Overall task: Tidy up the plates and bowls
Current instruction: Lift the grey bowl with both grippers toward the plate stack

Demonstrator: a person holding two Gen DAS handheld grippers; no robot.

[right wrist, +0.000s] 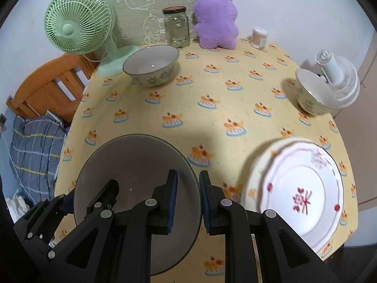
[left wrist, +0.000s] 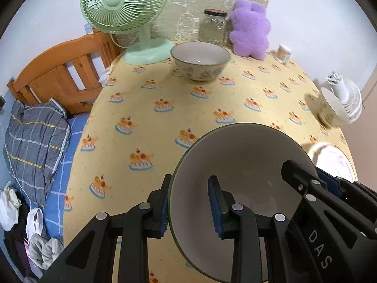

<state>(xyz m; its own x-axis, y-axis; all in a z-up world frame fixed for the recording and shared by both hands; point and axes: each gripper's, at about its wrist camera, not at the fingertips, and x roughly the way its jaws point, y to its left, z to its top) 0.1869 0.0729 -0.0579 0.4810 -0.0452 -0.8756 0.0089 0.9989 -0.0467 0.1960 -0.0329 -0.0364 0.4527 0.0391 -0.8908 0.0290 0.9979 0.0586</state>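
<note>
Grey-glazed large bowl (left wrist: pixel 235 188): carried above the yellow cake-print tablecloth (left wrist: pixel 165 118), its rim pinched on the left side by the left gripper (left wrist: pixel 188 207) and on the right side by the right gripper (right wrist: pixel 187 200), one pad inside the wall and one outside in each case. Not yet set down.

Plates: white floral plate (right wrist: pixel 304 195) stacked on a cream plate (right wrist: pixel 253 176), just right of the held bowl; this pairing looked done.

Small patterned bowl (right wrist: pixel 313 94): beyond the plates, near the table's right edge, alone.

Floral bowl (left wrist: pixel 200 59): far across from the held bowl, by the green fan (left wrist: pixel 122 7), alone.

Judgement: plates gathered; three bowls unstacked, so roughly half remained.
</note>
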